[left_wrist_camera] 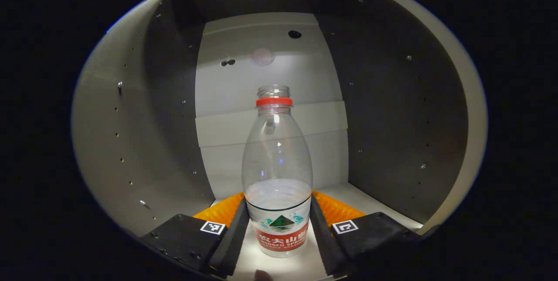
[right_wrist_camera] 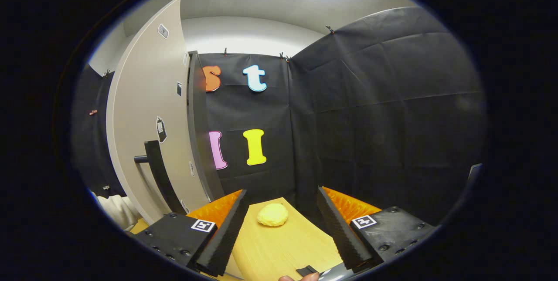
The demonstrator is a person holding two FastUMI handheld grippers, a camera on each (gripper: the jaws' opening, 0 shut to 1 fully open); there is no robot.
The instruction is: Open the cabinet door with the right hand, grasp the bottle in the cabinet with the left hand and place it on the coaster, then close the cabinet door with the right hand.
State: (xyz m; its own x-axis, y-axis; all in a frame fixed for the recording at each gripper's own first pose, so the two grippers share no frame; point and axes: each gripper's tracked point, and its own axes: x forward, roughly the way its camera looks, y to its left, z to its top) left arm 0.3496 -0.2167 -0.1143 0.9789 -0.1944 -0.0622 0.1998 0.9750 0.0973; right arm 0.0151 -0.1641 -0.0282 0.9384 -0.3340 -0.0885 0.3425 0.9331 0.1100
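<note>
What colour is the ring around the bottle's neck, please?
Red; the ring on the bottle shows best in the left gripper view.

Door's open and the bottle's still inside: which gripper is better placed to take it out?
Left. The left gripper already brackets the bottle inside the cabinet; the right gripper hangs open beside the open door.

Cabinet walls [left_wrist_camera: 392, 111] flank the bottle [left_wrist_camera: 277, 176]; room remains above it.
</note>
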